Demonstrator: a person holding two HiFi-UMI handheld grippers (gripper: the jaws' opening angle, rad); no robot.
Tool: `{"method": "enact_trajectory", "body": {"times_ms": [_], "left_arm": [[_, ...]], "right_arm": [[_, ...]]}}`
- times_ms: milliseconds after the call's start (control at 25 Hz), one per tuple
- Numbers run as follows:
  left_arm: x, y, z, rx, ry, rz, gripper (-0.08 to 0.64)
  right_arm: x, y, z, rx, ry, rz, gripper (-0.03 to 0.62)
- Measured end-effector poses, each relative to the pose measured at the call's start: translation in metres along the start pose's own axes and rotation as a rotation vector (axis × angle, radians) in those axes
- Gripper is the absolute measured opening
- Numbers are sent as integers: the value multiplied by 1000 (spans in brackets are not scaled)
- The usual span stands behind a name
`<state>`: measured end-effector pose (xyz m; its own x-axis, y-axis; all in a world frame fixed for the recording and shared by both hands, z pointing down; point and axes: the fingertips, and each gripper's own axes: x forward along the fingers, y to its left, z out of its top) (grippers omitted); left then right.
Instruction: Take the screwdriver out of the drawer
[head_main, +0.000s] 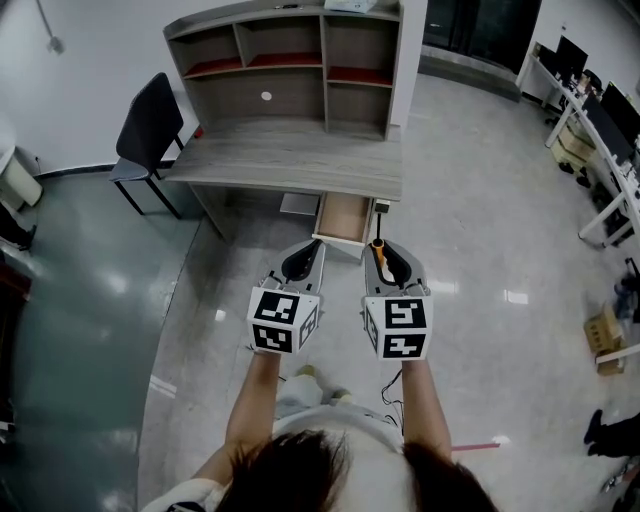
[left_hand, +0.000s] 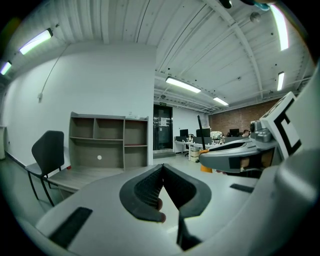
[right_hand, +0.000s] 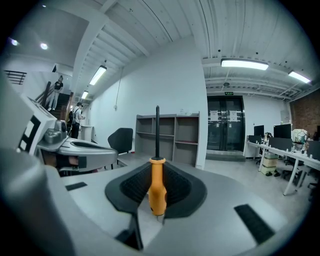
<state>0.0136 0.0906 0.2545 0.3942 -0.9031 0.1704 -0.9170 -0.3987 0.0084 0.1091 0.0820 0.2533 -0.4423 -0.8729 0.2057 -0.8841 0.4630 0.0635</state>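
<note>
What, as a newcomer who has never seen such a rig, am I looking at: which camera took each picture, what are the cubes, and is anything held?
A person holds a two-jaw gripper in each hand; the marker cubes are part of them. The head view looks down from the person's head at a desk, its open drawer and a chair. The other two cameras ride on the grippers. The right gripper grips an orange-handled screwdriver. The left gripper is shut and empty.
</note>
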Motion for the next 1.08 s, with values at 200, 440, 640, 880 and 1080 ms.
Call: {"method": "enact_trajectory", "body": {"times_ms": [200, 440, 640, 880, 1080], "left_arm": [[-6, -17, -5, -3, 5, 10, 17], [-15, -33, -3, 0, -4, 20, 17], [-16, -44, -3, 5, -8, 22, 17], [-14, -52, -5, 8, 7, 18, 17], [-14, -49, -7, 0, 7, 23, 17]], "right_arm": [[-14, -5, -6, -3, -2, 13, 83], [-30, -6, -9, -8, -10, 29, 83], [-39, -7, -13, -7, -12, 42, 83], [-42, -11, -14, 0, -13, 48, 83], [-39, -11, -16, 6, -12, 52, 83]]}}
